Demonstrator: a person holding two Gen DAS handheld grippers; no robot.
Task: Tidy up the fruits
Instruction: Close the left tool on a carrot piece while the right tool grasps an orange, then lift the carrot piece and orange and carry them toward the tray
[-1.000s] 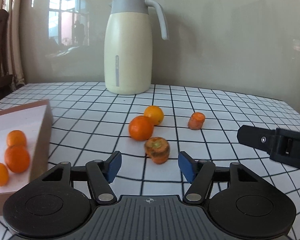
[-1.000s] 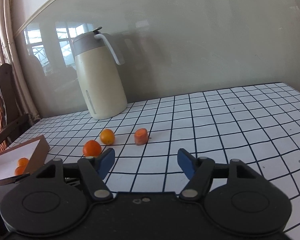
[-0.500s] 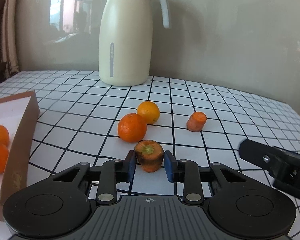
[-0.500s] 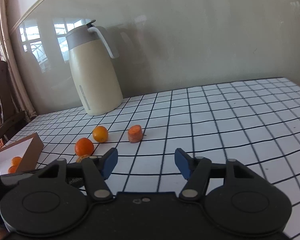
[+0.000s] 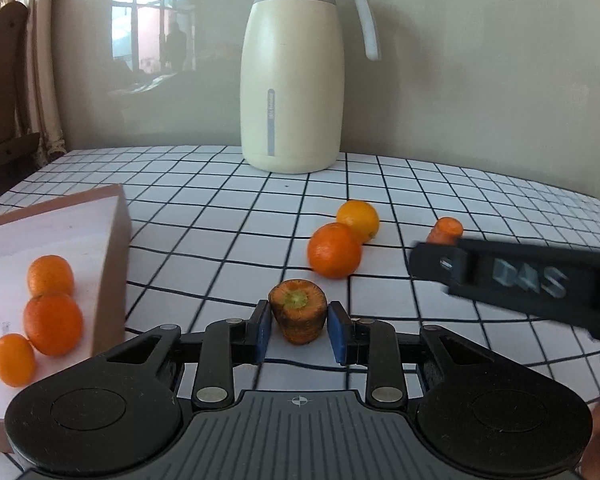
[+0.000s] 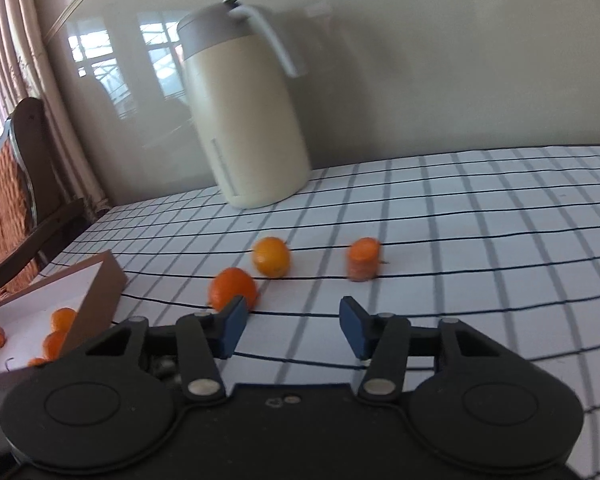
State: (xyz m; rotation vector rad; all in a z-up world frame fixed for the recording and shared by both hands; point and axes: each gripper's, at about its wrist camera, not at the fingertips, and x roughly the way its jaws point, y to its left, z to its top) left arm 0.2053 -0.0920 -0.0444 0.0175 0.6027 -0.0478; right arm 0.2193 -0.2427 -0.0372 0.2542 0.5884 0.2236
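Observation:
My left gripper [image 5: 299, 330] is shut on a stubby carrot top [image 5: 298, 314], its blue pads pressing both sides. Behind it on the checked cloth lie a deep orange mandarin [image 5: 334, 250], a yellower mandarin [image 5: 358, 221] and a carrot chunk [image 5: 444, 231]. At left, a shallow cardboard box [image 5: 112, 264] holds three mandarins [image 5: 52, 322]. My right gripper [image 6: 292, 330] hovers with its jaws closing and nothing between them. Ahead of it sit the deep orange mandarin [image 6: 233, 288], the yellower one [image 6: 271, 257] and the carrot chunk [image 6: 363, 259]. The right gripper's black body [image 5: 520, 280] crosses the left wrist view at right.
A tall cream thermos jug [image 5: 294, 80] with a grey lid stands at the back of the table against a glossy wall. A wooden chair [image 6: 24, 200] stands past the table's left edge. The box [image 6: 96, 292] lies at the left of the right wrist view.
My left gripper closed on the carrot top and drew toward the box. My right gripper swung left toward the fruit, its jaws narrowing.

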